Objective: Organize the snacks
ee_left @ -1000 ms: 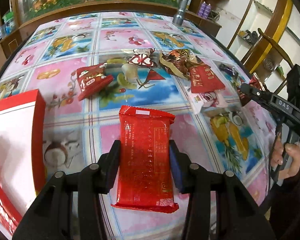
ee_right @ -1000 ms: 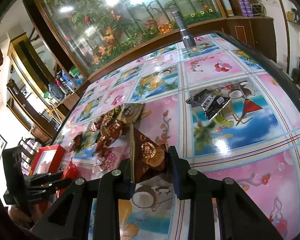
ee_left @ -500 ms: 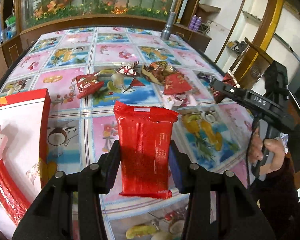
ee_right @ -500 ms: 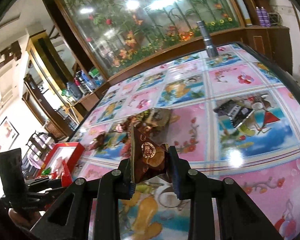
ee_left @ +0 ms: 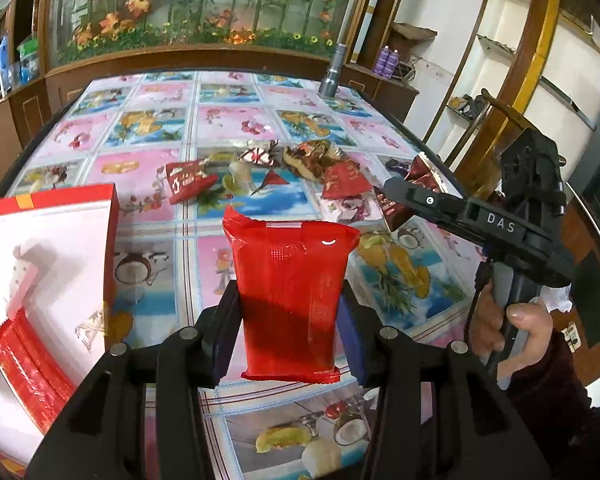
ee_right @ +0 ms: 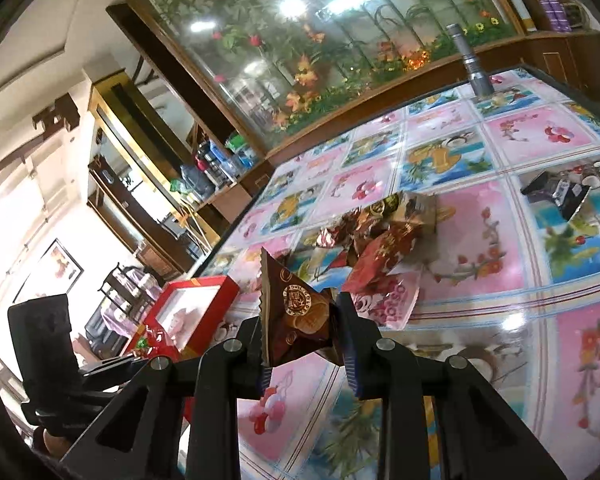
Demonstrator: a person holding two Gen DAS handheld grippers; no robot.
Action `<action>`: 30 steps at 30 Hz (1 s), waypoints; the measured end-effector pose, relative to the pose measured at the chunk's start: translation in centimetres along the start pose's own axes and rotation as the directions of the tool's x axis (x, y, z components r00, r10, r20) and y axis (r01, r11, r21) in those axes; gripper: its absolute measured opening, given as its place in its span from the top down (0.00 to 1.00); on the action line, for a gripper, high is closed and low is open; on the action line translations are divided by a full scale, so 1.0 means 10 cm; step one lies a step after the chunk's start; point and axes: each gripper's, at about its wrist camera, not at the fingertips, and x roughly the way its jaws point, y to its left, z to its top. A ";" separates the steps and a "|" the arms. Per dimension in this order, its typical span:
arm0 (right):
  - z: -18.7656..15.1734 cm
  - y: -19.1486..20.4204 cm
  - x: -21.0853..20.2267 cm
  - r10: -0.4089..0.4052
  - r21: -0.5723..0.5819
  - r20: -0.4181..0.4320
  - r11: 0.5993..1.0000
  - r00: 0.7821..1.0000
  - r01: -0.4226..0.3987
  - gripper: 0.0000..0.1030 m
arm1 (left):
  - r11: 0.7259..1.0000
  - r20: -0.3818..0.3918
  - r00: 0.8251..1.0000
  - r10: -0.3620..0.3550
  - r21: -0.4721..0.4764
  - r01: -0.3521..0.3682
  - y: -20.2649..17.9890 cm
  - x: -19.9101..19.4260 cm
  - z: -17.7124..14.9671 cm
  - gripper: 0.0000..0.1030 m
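- My left gripper (ee_left: pixel 288 312) has its jaws closed on a flat red snack pack (ee_left: pixel 290 300); the pack's long axis runs along the fingers, away from the camera, its crimped far end raised above the counter (ee_left: pixel 236 124).
- My right gripper (ee_right: pixel 302 340) has its jaws pinched narrow on a brown snack packet (ee_right: pixel 296 320); the packet stands nearly upright, its long axis vertical, one pointed corner up and its serrated edge on the left in the right wrist view.
- Just to the left of the red pack lies an open red box (ee_left: pixel 48 264) with a white inside; one red packet lies in its near corner.
- Off to the right in the left view I see the right gripper (ee_left: pixel 396 196) held by a hand (ee_left: pixel 508 320) in a dark sleeve, the brown packet at its tip.
- Further out, a loose heap of snacks (ee_left: pixel 320 160) lies mid-counter, with a red packet (ee_left: pixel 188 178) to its left.
- A dark packet (ee_right: pixel 560 194) lies apart from the heap.
- At the far edge a grey flashlight (ee_left: pixel 332 72) stands upright.
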 end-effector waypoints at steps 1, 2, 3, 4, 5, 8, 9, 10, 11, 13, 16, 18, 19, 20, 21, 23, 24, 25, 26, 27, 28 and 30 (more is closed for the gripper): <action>0.00 0.00 0.02 -0.009 -0.003 -0.005 1.000 1.000 0.009 0.72 | 1.000 -0.011 1.000 -0.001 -0.011 0.001 0.03 0.05 -0.02 0.58; -0.01 0.00 0.02 -0.015 -0.004 -0.005 1.000 1.000 0.015 0.72 | 1.000 -0.015 1.000 0.000 -0.016 0.000 0.04 0.08 -0.04 0.58; -0.01 -0.01 0.01 -0.019 -0.003 -0.002 1.000 1.000 0.019 0.72 | 1.000 -0.022 1.000 0.004 -0.021 -0.005 0.06 0.11 -0.06 0.57; -0.01 -0.03 0.00 -0.018 0.005 0.002 1.000 1.000 0.018 0.72 | 1.000 -0.032 0.999 0.006 -0.031 -0.007 0.08 0.16 -0.08 0.58; -0.02 -0.04 -0.01 -0.017 0.013 0.004 1.000 1.000 0.017 0.72 | 0.999 -0.037 0.999 0.003 -0.034 -0.005 0.08 0.17 -0.09 0.58; -0.02 -0.09 -0.02 -0.025 0.029 0.004 0.999 1.000 0.025 0.72 | 1.000 -0.076 0.997 0.010 -0.015 -0.011 0.05 0.28 -0.12 0.57; -0.02 -0.09 -0.02 -0.024 0.030 0.002 0.999 1.000 0.024 0.72 | 1.000 -0.089 0.996 0.015 -0.010 -0.016 0.05 0.30 -0.13 0.57; -0.02 -0.09 -0.01 -0.025 0.026 0.001 0.999 1.000 0.025 0.72 | 0.999 -0.107 0.994 0.029 -0.010 -0.031 0.04 0.35 -0.16 0.57; -0.02 -0.08 -0.02 -0.031 0.022 0.002 0.999 1.000 0.030 0.72 | 0.999 -0.122 0.992 0.036 -0.011 -0.038 0.04 0.39 -0.18 0.57; -0.02 -0.07 -0.04 -0.037 0.014 0.005 0.999 0.999 0.037 0.72 | 0.998 -0.122 0.991 0.058 -0.002 -0.058 0.02 0.40 -0.20 0.57; -0.01 -0.09 -0.05 -0.038 0.019 0.009 0.999 0.999 0.038 0.72 | 0.992 -0.145 0.982 0.122 0.034 -0.118 -0.05 0.42 -0.21 0.49; -0.01 -0.11 -0.04 -0.040 0.026 0.007 0.999 0.999 0.040 0.72 | 0.985 -0.154 0.974 0.169 0.062 -0.161 -0.08 0.42 -0.25 0.35; 0.00 -0.12 -0.05 -0.041 0.028 0.009 0.999 0.999 0.041 0.72 | 0.980 -0.155 0.969 0.192 0.077 -0.182 -0.10 0.42 -0.28 0.33; 0.00 -0.12 -0.05 -0.039 0.028 0.011 0.999 0.999 0.039 0.72 | 0.976 -0.150 0.967 0.208 0.090 -0.196 -0.11 0.41 -0.31 0.33; 0.00 -0.12 -0.06 -0.036 0.027 0.014 0.999 0.999 0.036 0.72 | 0.974 -0.144 0.965 0.218 0.099 -0.205 -0.11 0.39 -0.33 0.32; 0.00 -0.12 -0.08 -0.031 0.022 0.022 0.999 0.999 0.030 0.72 | 0.973 -0.116 0.969 0.217 0.103 -0.205 -0.11 0.36 -0.39 0.32; 0.01 -0.11 -0.08 -0.029 0.021 0.023 0.999 0.999 0.029 0.72 | 0.975 -0.100 0.972 0.212 0.097 -0.202 -0.10 0.35 -0.41 0.32; 0.01 -0.11 -0.08 -0.027 0.019 0.024 0.999 0.999 0.027 0.72 | 0.974 -0.092 0.973 0.211 0.099 -0.201 -0.10 0.35 -0.41 0.34; 0.01 -0.11 -0.08 -0.027 0.016 0.024 1.000 0.999 0.026 0.72 | 0.975 -0.083 0.975 0.205 0.107 -0.196 -0.12 0.35 -0.40 0.46; 0.00 -0.10 -0.08 -0.026 0.014 0.025 1.000 0.999 0.026 0.72 | 0.973 -0.074 0.976 0.205 0.122 -0.195 -0.14 0.35 -0.40 0.56; 0.00 -0.10 -0.09 -0.026 0.012 0.026 1.000 0.999 0.026 0.72 | 0.972 -0.074 0.975 0.208 0.131 -0.197 -0.16 0.35 -0.40 0.56; 0.01 -0.10 -0.10 -0.026 0.011 0.034 1.000 0.999 0.026 0.72 | 0.975 -0.073 0.978 0.197 0.117 -0.188 -0.15 0.35 -0.39 0.56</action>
